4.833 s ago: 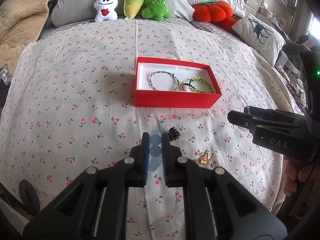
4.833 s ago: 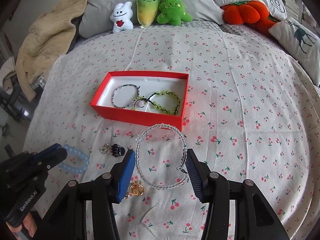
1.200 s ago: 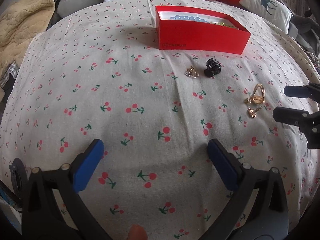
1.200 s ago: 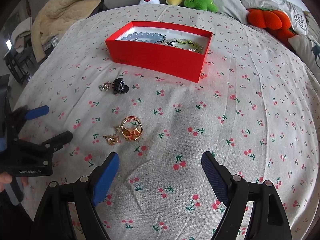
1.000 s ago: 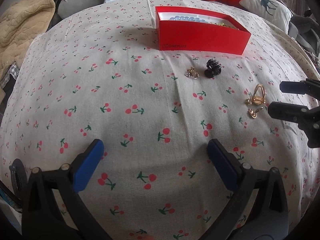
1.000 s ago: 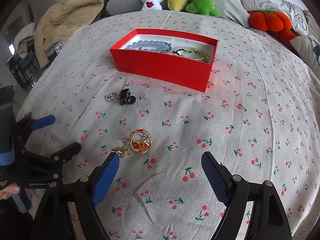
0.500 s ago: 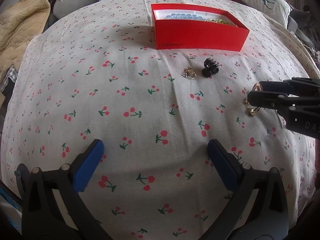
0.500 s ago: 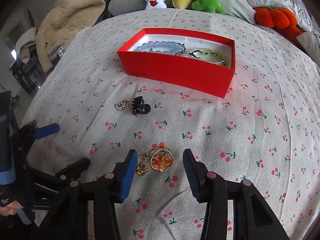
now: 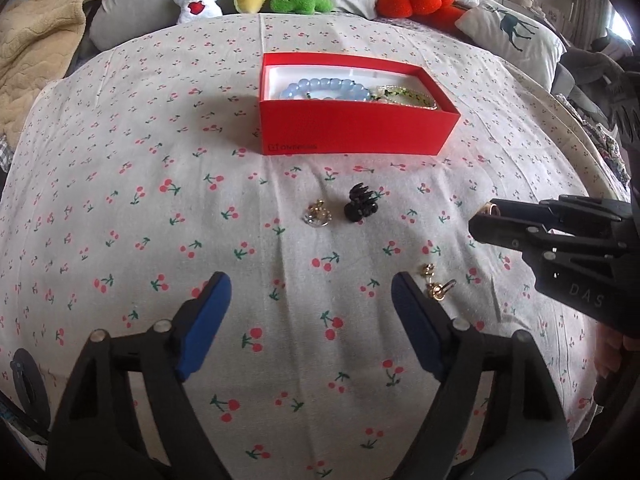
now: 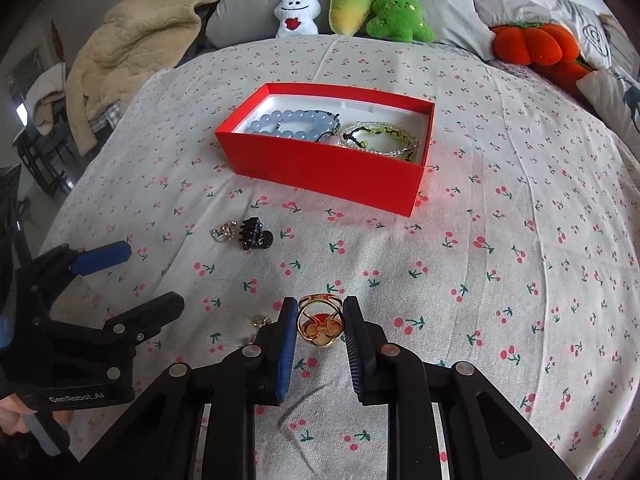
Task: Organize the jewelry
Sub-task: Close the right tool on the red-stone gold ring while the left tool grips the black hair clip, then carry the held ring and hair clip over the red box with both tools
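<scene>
Bracelets already lie in the open red cardboard box near the middle of the bed: pale blue beads and a green-and-clear strand. Left outside are a black claw hair clip, a small silver charm and gold earrings. Earlier the right tool stood spread over the gold ring; now its closing jaws pinch it. The left tool, empty, is narrowing.

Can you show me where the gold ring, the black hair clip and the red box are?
gold ring (image 10: 320, 325): right wrist view, on its front face.
black hair clip (image 9: 361, 204): left wrist view, on its middle.
red box (image 9: 356, 132): left wrist view, on its front wall.
</scene>
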Tool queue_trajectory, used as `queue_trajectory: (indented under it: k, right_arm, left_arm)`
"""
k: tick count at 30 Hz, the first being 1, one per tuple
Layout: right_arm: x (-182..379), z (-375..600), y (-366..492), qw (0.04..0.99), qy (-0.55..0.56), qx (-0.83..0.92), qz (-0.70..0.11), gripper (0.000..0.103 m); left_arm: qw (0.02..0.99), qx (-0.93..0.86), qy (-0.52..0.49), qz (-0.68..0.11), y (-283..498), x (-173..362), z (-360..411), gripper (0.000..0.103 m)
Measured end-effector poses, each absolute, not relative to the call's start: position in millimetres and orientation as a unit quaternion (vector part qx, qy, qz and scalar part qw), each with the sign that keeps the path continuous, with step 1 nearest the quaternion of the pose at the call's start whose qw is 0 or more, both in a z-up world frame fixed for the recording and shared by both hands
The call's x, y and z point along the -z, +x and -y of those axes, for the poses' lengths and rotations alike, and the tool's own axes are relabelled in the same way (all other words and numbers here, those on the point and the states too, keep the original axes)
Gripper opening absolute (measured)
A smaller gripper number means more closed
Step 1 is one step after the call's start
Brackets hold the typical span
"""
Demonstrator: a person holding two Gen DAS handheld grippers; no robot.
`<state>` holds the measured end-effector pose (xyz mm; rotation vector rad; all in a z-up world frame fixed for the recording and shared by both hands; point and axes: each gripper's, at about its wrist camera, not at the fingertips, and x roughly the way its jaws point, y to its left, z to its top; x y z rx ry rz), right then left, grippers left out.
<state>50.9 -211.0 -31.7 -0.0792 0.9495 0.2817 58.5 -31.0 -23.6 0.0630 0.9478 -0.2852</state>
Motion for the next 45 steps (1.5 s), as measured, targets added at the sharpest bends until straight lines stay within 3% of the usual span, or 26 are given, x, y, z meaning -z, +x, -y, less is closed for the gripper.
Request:
queue_trajectory:
  k: [4,8,31,33,45]
  right_arm:
    - [29.6,227.4,55.2,0.88,-0.028,-0.121,-0.459,0.023]
    - [31.9,239.3,59.5,0.876,-0.021,-0.115,-0.467,0.023]
    - [35.5,251.8,70.5,0.871,-0.018,-0.115,-0.477,0.023]
    - [35.2,251.6,70.4,0.871,-0.018,-0.113,-0.477,0.023]
    - [28.3,250.6,70.9,0.874,-0.015,-0.097,-0.476,0.023]
  left_arm:
    - [0.871,0.169,0.025,-0.46,67.3,24.9,46.8,0.059]
    - [0.859,0.195,0.004,-0.473,78.7,31.9,55.1,0.032]
    - [0.875,0.149,-0.035,-0.46,108.1,38.5,65.2,0.031]
    - [0.875,0.145,-0.033,-0.461,108.1,37.9,65.4,0.018]
    - [0.868,0.161,-0.022,-0.469,96.3,24.6,57.8,0.015]
